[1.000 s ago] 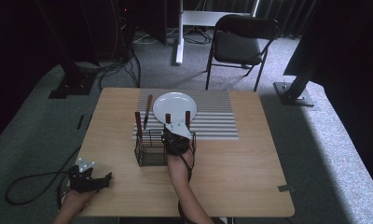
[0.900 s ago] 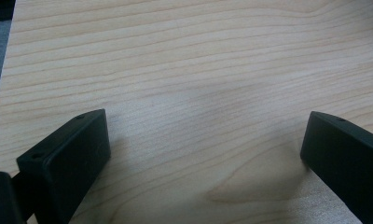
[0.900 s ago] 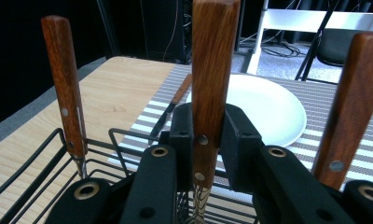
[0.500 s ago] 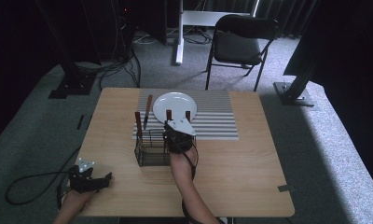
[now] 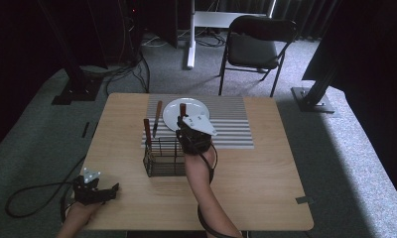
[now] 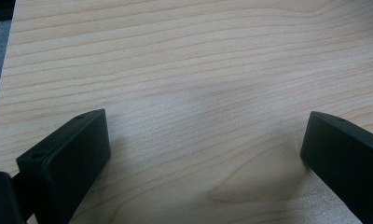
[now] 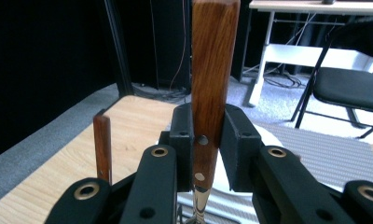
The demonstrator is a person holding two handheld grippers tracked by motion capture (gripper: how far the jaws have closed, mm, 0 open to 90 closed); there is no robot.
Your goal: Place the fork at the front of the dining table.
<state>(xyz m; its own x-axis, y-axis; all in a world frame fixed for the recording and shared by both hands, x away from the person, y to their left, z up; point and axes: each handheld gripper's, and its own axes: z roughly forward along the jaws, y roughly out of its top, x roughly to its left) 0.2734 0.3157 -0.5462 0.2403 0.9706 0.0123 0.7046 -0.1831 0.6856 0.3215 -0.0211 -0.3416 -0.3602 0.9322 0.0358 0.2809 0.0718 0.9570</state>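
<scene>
My right gripper (image 5: pixel 190 133) hangs over the right end of a black wire basket (image 5: pixel 162 157), shut on an upright utensil with a wooden handle (image 5: pixel 182 109). In the right gripper view the jaws of that gripper (image 7: pixel 208 140) clamp the riveted lower part of the handle (image 7: pixel 211 70), and a metal shank (image 7: pixel 198 205) runs down out of sight. A second wooden handle (image 7: pixel 102 147) stands in the basket at its left end (image 5: pixel 147 129). My left gripper (image 5: pixel 103 191) rests at the table's near left corner, open over bare wood (image 6: pixel 203 154).
A white plate (image 5: pixel 199 106) lies on a striped placemat (image 5: pixel 231 126) behind the basket, with a wooden-handled utensil (image 5: pixel 157 118) flat beside it on the left. A black chair (image 5: pixel 256 47) and a white desk leg (image 5: pixel 190 34) stand beyond the wooden table (image 5: pixel 266 188).
My right gripper has risen and shifted slightly toward the plate, carrying the wooden-handled utensil upward. The left gripper has stayed put.
</scene>
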